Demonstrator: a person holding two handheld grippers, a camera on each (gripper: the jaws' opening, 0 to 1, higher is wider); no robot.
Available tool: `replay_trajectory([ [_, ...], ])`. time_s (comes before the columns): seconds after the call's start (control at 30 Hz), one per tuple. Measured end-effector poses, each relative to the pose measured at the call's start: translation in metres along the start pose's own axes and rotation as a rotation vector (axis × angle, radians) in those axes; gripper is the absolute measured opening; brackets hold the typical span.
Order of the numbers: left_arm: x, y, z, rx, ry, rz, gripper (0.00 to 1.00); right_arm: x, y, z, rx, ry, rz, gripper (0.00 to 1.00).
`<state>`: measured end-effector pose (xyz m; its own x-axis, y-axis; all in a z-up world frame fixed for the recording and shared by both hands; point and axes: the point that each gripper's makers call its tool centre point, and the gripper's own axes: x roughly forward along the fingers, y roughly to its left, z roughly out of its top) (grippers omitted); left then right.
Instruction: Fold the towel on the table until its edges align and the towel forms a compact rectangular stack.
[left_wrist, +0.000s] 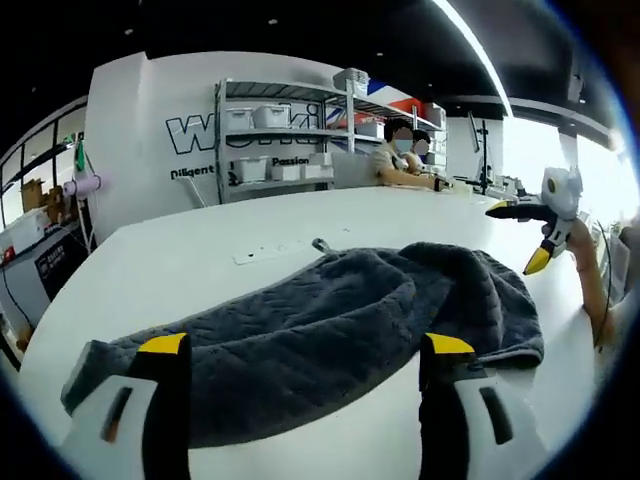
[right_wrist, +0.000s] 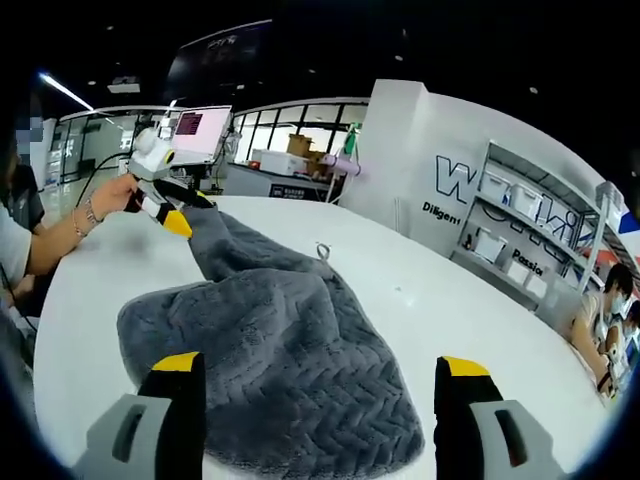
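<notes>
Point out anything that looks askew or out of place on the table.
The grey towel lies rumpled on the white table, bunched into folds with uneven edges, not a neat rectangle. Nothing looks spilled or damaged.

Far across the room we see a metal shelving unit (left_wrist: 300, 125) holding white storage bins (left_wrist: 255, 117), set against a white wall with large lettering (left_wrist: 195, 132). To the right of the shelves, two people (left_wrist: 405, 155) sit at the far edge. On the left in the left gripper view stand a dark counter (left_wrist: 45, 262) and some cardboard boxes (left_wrist: 32, 192). In the right gripper view we find a lit monitor (right_wrist: 202, 133) at the far left, boxes (right_wrist: 285, 155) on a counter beyond it, and the same shelves (right_wrist: 520, 235) at the right
</notes>
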<state>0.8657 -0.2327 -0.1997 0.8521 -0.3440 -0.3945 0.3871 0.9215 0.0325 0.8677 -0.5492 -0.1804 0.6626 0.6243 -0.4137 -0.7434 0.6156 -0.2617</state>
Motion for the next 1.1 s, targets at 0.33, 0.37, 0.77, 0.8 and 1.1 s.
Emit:
replay_trajectory([
  [0.33, -0.011, 0.011, 0.008, -0.035, -0.050, 0.020, 0.99, 0.003, -0.004, -0.010, 0.020, 0.030, -0.003, 0.99],
  [0.37, -0.011, 0.012, 0.007, -0.029, -0.042, 0.022, 0.99, 0.003, -0.004, -0.011, 0.023, 0.030, -0.002, 0.99],
  [0.77, -0.019, 0.019, 0.013, -0.083, -0.084, 0.015, 0.97, -0.002, -0.013, -0.016, 0.090, 0.028, 0.008, 0.98],
  [0.8, -0.019, 0.019, 0.013, -0.082, -0.083, 0.014, 0.97, -0.004, -0.018, -0.018, 0.089, 0.032, -0.011, 0.98],
  [1.1, -0.016, 0.013, 0.009, -0.067, -0.064, 0.001, 0.97, -0.015, -0.041, -0.030, 0.138, 0.060, -0.080, 0.92],
])
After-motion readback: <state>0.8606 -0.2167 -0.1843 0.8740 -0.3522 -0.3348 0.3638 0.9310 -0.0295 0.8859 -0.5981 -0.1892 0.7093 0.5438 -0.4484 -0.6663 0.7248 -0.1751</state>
